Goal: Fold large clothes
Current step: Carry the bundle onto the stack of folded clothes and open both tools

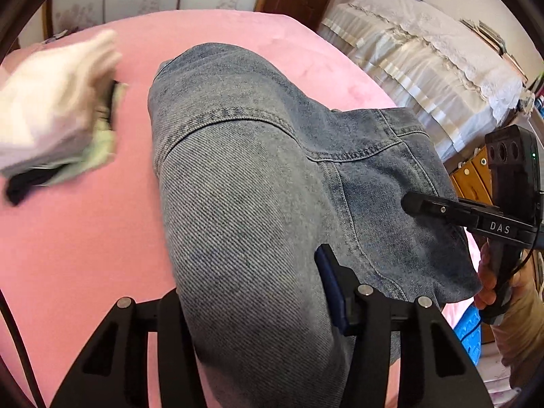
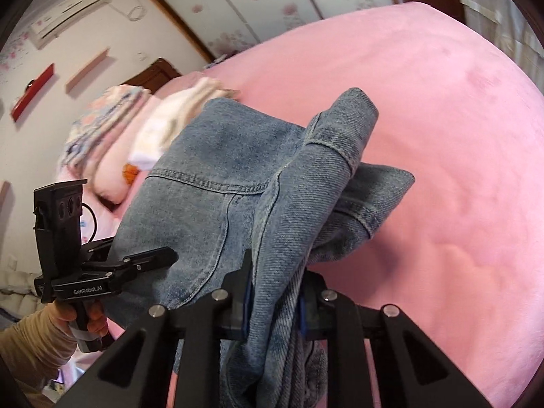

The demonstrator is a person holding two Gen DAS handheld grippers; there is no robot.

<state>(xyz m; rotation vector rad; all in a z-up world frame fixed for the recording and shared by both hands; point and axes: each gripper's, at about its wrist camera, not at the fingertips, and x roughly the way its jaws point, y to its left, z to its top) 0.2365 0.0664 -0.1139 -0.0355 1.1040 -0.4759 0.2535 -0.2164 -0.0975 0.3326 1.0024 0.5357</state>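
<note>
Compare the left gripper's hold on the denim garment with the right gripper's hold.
The left gripper takes a broad, smooth panel of the denim garment; the right gripper takes a narrow, bunched fold. The left jaws stand wider apart around thick cloth; the right jaws sit close together. Both are clamped on the same garment, holding it above the pink bed cover.

The left claw (image 1: pixel 258 309) pinches a thick fold of the jeans (image 1: pixel 238 156), which hang up off the pink blanket (image 1: pixel 85 255). To its right, the right claw (image 1: pixel 418 204) touches the same denim. Folded clothes (image 1: pixel 57 115) lie far left.
</note>
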